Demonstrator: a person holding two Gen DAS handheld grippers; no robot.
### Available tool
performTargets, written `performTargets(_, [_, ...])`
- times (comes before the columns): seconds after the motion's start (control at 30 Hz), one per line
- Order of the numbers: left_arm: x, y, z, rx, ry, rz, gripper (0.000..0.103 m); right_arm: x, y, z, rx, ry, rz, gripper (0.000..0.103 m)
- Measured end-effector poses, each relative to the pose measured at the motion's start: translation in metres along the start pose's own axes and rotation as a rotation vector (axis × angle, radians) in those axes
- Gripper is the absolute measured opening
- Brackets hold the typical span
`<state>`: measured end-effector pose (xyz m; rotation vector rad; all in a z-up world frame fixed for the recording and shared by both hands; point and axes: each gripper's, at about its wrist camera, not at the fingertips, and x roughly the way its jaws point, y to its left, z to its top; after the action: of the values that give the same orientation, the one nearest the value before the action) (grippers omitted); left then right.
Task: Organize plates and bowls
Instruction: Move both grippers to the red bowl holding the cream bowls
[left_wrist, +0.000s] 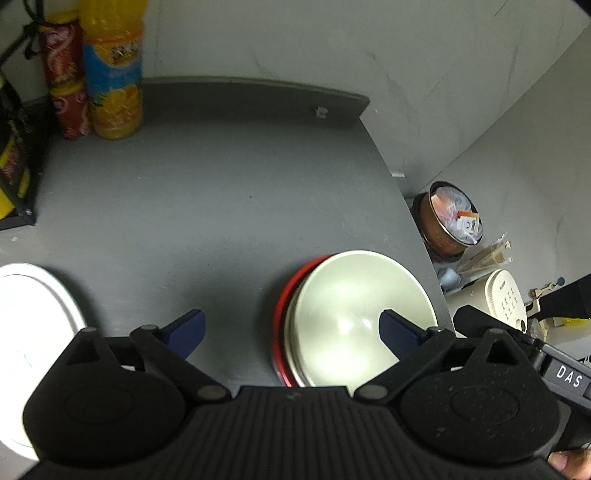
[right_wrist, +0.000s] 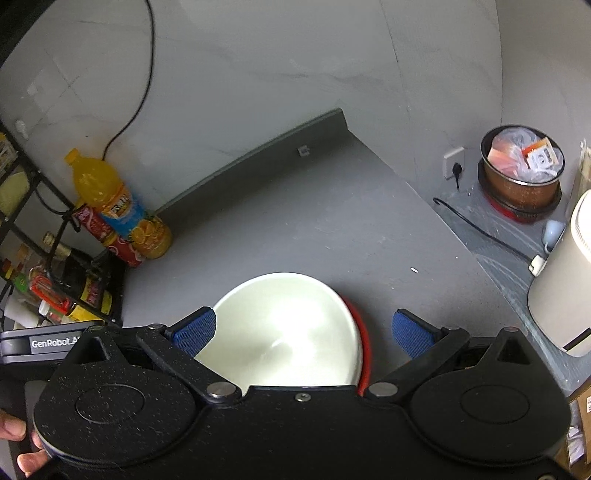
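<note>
Two grippers hover over the grey table (left_wrist: 221, 192), fingers spread, holding nothing: left gripper (left_wrist: 291, 332), right gripper (right_wrist: 304, 332). White bowl (right_wrist: 284, 332) sits in red bowl (left_wrist: 282, 317); plate (left_wrist: 33, 314) lies well left.

Stood at back left of grey counter (left_wrist: 221, 192): orange juice bottle (left_wrist: 112, 70), touching red can stack (left_wrist: 66, 74). Held sauce bottles: black wire rack (right_wrist: 55, 236) at far left. Ran down wall: black cable (right_wrist: 146, 74). Sat off counter's right edge: copper pot (right_wrist: 521, 177) stuffed with packets, near wall socket (right_wrist: 455, 162) and white appliance (right_wrist: 561, 288).
</note>
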<state>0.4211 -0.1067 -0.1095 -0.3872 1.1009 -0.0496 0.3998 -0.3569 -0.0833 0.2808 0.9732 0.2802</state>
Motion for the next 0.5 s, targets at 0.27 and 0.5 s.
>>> performTargets(0.27, [0.033, -0.005, 0.007, -0.044, 0.047, 0.006, 0.094, 0.025, -0.022, 0.002, 0.019, 0.073, 0.003, 0.102])
performTargets(0.5, [0.06, 0.005, 0.004, -0.106, 0.113, 0.023, 0.071, 0.052, -0.038, 0.003, 0.037, 0.147, 0.022, 0.09])
